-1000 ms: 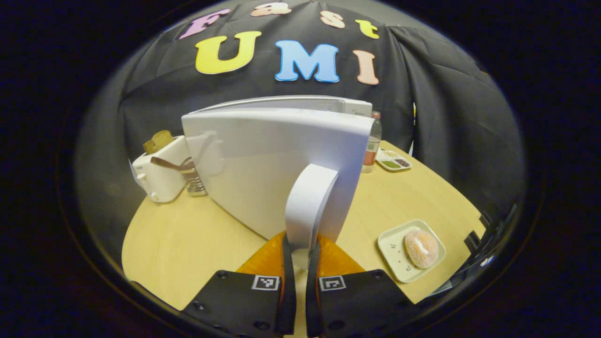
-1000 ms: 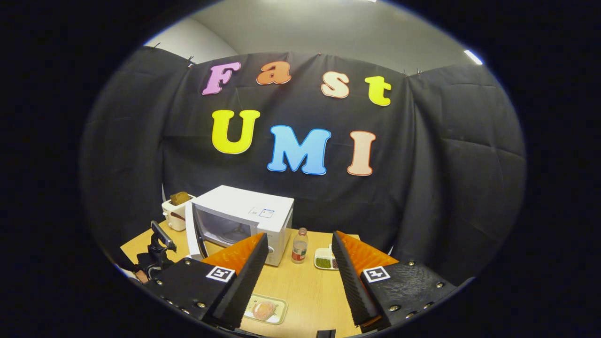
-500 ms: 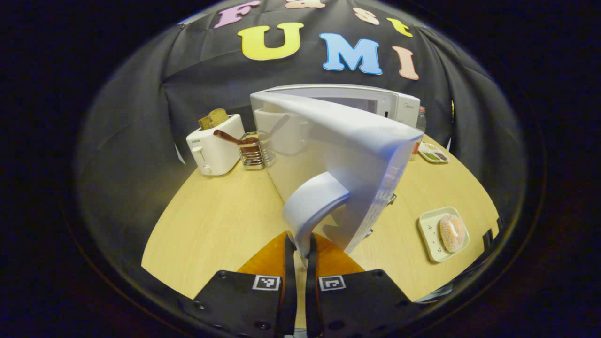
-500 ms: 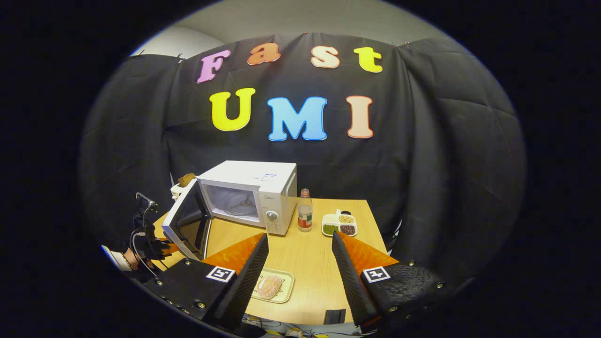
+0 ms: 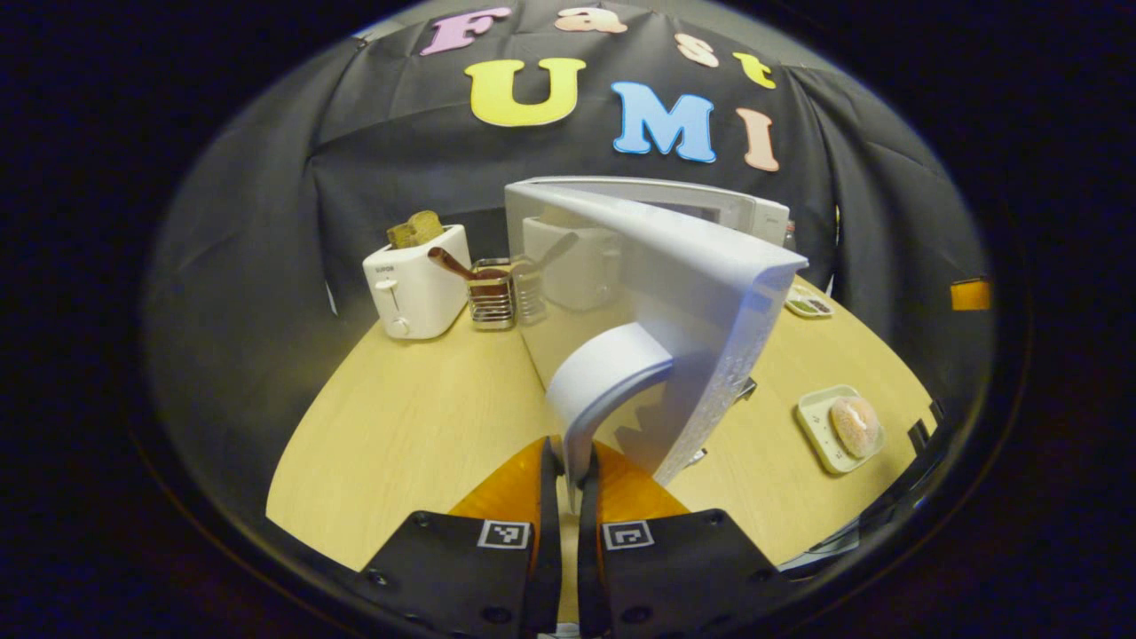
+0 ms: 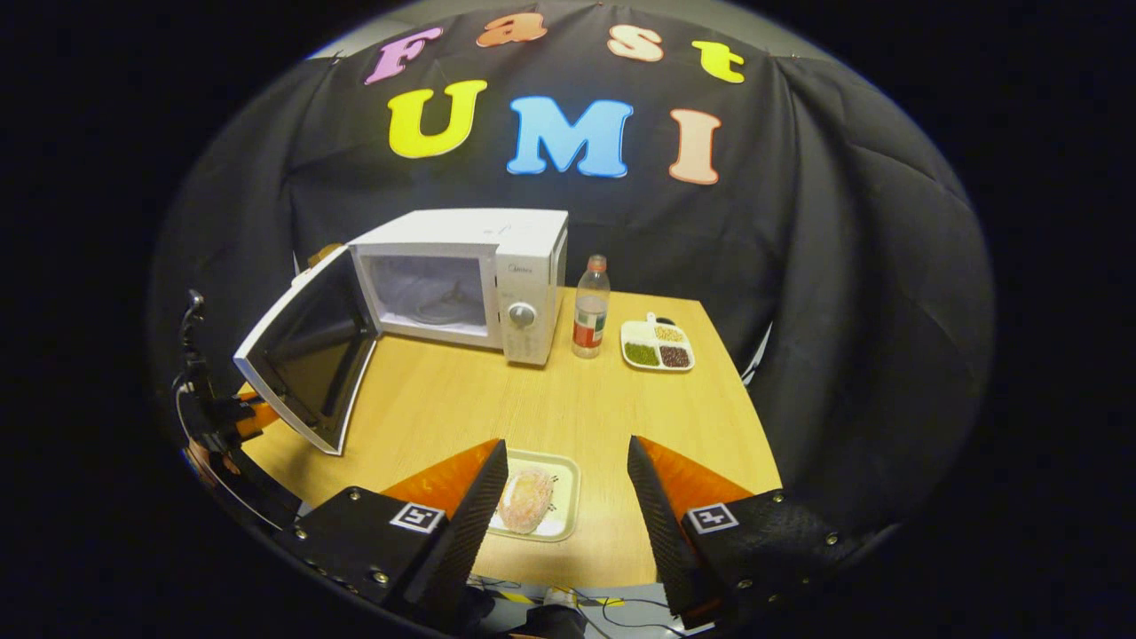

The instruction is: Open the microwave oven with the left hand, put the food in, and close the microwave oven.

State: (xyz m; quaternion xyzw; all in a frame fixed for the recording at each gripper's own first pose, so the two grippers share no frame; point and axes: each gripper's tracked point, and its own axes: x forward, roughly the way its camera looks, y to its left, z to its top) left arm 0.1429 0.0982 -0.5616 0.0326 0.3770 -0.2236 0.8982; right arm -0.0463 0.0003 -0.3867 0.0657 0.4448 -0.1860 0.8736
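— Where's the microwave oven point(image 6: 461, 275) now?

— At the back of the desk point(image 6: 532, 399), its door point(image 6: 306, 351) swung wide to its left. My left gripper point(image 5: 568, 475) has its fingers clenched on the door handle point(image 5: 603, 377).

— And the food?

— The doughnut point(image 6: 526, 500) lies on its tray point(image 6: 564, 497) at the desk's near edge, between my right gripper's point(image 6: 568, 493) spread fingers, which grasp nothing. A bottle point(image 6: 590, 306) stands beside the oven (writing too small for me to read).
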